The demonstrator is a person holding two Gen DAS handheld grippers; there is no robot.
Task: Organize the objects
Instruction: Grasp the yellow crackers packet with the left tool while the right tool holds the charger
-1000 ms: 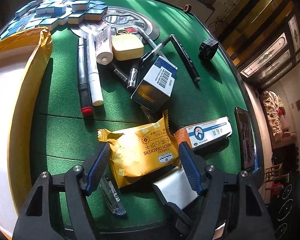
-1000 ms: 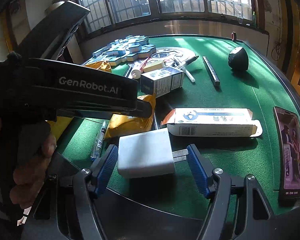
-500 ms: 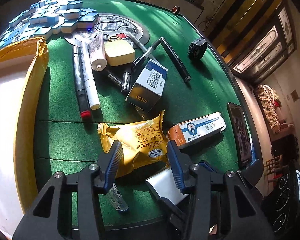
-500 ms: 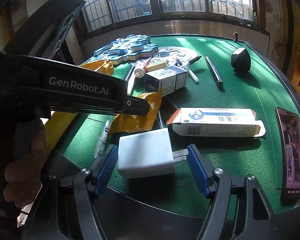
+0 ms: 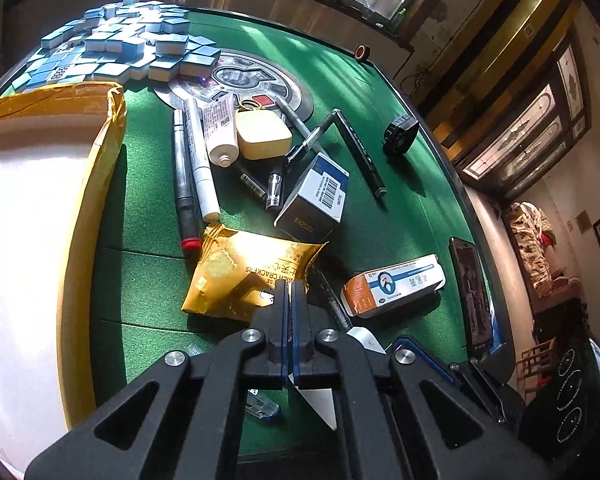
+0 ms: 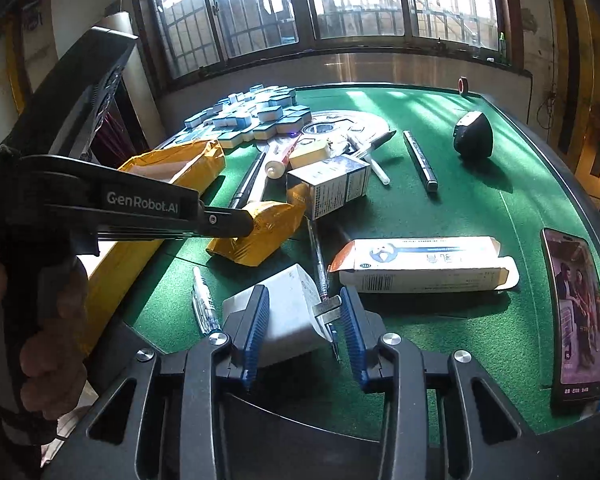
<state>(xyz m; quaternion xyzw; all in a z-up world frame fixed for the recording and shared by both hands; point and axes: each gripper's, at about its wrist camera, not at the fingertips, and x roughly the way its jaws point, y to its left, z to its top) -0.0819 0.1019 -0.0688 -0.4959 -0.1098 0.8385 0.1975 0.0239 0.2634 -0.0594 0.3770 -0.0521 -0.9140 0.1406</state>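
On the left of the green counter (image 5: 148, 208) lies the open yellow mailer bag (image 5: 40, 208), which we take to be where loose things go. Just right of it, our left tongs (image 5: 290, 292) have gone from wide apart a second ago to pressed together on the near edge of the cheese cracker packet (image 5: 240, 272), and the packet has shifted toward the markers; in the right wrist view its far end looks tilted off the felt under the left tongs (image 6: 244, 222), so we judge the lift has begun. That makes the packet the piece in hand, and the likely next move is a short carry left into the mailer. The film is slippery and pinched only at a corner, so it could slide out or swing. Past it the clutter sits as it was: red-capped marker (image 5: 184, 184), white marker (image 5: 202, 168), tube (image 5: 220, 132), cream case (image 5: 262, 134) and the blue-and-white box (image 5: 316, 200). Further right, our right tongs (image 6: 304, 328) have narrowed around the white charger (image 6: 276, 316), which now sits tilted; the left pad (image 6: 256, 324) touches its side, but a gap shows between the plug prongs and the other pad, so we read them as not yet clamped. The long toothpaste carton (image 6: 424, 266) and the phone (image 6: 576, 312) lie untouched at the right.
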